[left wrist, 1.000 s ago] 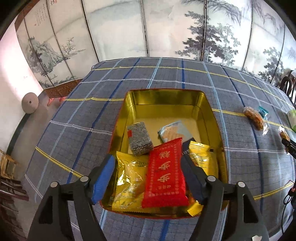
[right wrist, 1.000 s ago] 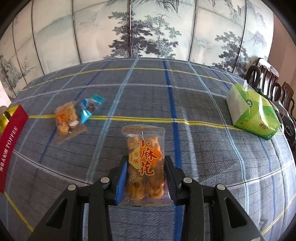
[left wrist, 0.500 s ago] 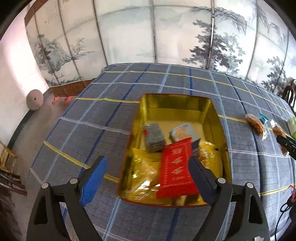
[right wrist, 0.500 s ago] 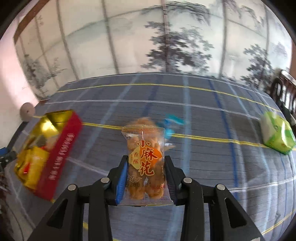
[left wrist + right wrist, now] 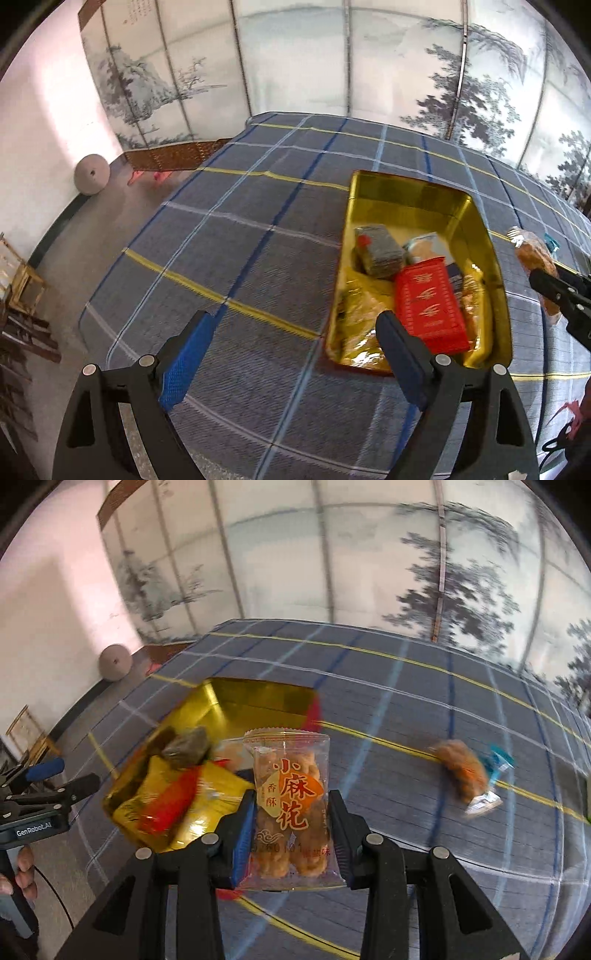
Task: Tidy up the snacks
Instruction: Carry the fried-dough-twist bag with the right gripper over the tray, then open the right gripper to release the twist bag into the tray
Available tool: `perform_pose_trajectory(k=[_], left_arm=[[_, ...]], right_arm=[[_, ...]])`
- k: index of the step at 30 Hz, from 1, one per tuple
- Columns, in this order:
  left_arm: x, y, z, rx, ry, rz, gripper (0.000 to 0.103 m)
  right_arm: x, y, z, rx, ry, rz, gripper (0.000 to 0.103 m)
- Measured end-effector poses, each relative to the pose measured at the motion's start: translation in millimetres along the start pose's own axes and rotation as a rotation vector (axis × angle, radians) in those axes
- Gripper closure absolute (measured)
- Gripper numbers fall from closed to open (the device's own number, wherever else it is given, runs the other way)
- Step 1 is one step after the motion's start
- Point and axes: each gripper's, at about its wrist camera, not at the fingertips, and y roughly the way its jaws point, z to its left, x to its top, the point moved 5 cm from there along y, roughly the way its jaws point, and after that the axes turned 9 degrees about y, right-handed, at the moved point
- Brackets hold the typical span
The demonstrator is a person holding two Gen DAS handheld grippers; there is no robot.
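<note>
Gold tin [image 5: 480, 236]: on the plaid counter [image 5: 258, 258], holding a red packet [image 5: 428, 299] and other snacks.
Writing: held packet [image 5: 291, 808] reads 小麻花 香酥; "GenRobot.AI" on the left hand-held gripper [image 5: 64, 773].
Right hand-held gripper [image 5: 291, 834]: clamped on the packet, now beside the tin.
Left hand-held gripper: jaws wide, empty, now left of the tin.

A plaid-clothed table [image 5: 258, 258] carried a gold tin [image 5: 413, 192] of snacks and a loose snack packet [image 5: 469, 775] well apart.

Blk claw [image 5: 291, 834] w/ blue pads [image 5: 242, 834], silver screws.
</note>
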Motion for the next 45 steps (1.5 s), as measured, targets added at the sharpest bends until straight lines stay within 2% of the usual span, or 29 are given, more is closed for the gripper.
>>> perform_pose_trajectory(k=[7,18,27,41,42,44,45], left_arm=[[-8.7,2.2,14.1,0.015,-0.013,0.018,0.016],[-17.9,4.3,33.0,0.021,-0.046,0.032,0.015],[-21.5,6.4,36.6,0.011,-0.059,0.040,0.015],[-21.5,6.3,35.7,0.004,-0.068,0.042,0.015],[-21.6,6.2,36.2,0.003,-0.067,0.041,0.015],[-21.5,6.2,36.0,0.003,-0.066,0.041,0.015],[-21.8,6.2,36.3,0.003,-0.066,0.040,0.015]], right_arm=[[-3.6,15.8,35.2,0.027,-0.055,0.028,0.065],[-10.7,37.1,54.3,0.011,-0.099,0.065,0.065],[-16.9,54.1,59.7,0.002,-0.113,0.099,0.065],[-18.3,54.0,60.5,0.018,-0.106,0.104,0.062],[-18.2,53.4,60.8,0.028,-0.105,0.109,0.061],[-17.3,51.5,60.2,0.033,-0.105,0.105,0.052],[-16.6,49.6,60.4,0.041,-0.107,0.103,0.043]])
